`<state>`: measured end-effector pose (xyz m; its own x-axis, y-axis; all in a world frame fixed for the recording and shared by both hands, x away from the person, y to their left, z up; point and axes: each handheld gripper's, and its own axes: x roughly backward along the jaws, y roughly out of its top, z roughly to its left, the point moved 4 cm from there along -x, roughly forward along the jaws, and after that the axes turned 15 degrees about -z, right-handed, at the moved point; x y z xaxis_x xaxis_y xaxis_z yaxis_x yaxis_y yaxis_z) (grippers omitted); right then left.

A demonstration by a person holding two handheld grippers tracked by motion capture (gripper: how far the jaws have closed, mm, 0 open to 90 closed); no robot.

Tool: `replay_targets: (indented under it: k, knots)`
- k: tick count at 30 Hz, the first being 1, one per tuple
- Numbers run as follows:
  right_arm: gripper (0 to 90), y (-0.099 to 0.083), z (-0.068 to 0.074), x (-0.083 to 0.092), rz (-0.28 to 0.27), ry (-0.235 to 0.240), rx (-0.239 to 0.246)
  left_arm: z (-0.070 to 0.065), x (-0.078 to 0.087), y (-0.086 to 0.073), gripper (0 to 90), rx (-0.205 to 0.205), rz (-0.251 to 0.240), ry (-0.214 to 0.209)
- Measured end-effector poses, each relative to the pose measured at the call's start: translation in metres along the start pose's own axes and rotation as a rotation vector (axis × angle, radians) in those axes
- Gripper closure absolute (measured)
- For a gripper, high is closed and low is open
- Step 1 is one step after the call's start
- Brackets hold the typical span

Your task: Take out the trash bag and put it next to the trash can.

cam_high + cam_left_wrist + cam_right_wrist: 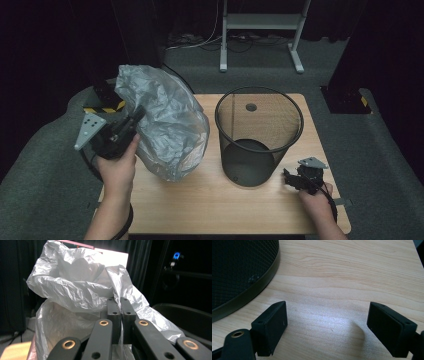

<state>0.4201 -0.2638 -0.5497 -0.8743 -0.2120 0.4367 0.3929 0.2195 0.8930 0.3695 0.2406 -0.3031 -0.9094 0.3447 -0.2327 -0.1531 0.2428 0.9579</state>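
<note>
A crumpled translucent grey plastic bag (165,125) hangs puffed up over the left half of the wooden table (210,200). My left gripper (136,116) is shut on a fold of it; in the left gripper view the black pads (113,310) pinch the film of the plastic bag (75,287) between them. A black mesh wastebasket (259,135) stands upright at the table's middle right. My right gripper (290,179) rests low by the basket's base, open, with bare table (342,285) between its pads (274,322) and the basket's bottom rim (244,297) at the left.
A white metal stand (260,30) with cables beside it is on the grey carpet beyond the table. Dark posts with yellow-black striped feet (104,106) stand at the back left and right. The table's front strip lies between my two forearms.
</note>
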Motion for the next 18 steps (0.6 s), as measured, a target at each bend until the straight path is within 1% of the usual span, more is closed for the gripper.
replay_targets:
  k: [2,7,12,13,16,18]
  knots:
    - [16.4,0.0,0.001,-0.001,0.001,0.004,0.001,0.002,-0.007,-0.013,88.2,0.011,0.033,0.014]
    - [16.4,0.001,0.003,-0.002,-0.004,0.013,0.018,0.003,-0.024,-0.033,88.2,-0.036,0.096,0.031]
    - [16.1,0.001,0.001,-0.003,-0.001,0.021,0.009,0.006,-0.045,-0.047,88.2,-0.082,0.142,0.055]
    - [16.0,0.001,0.001,-0.003,-0.001,0.021,0.007,0.006,-0.052,-0.05,88.2,-0.098,0.152,0.061]
    - [16.0,0.001,0.001,-0.003,0.002,0.026,0.001,0.009,-0.068,-0.056,88.2,-0.093,0.173,0.08]
    - [16.0,0.001,0.0,-0.003,0.003,0.03,-0.004,0.008,-0.079,-0.061,88.2,-0.112,0.181,0.084]
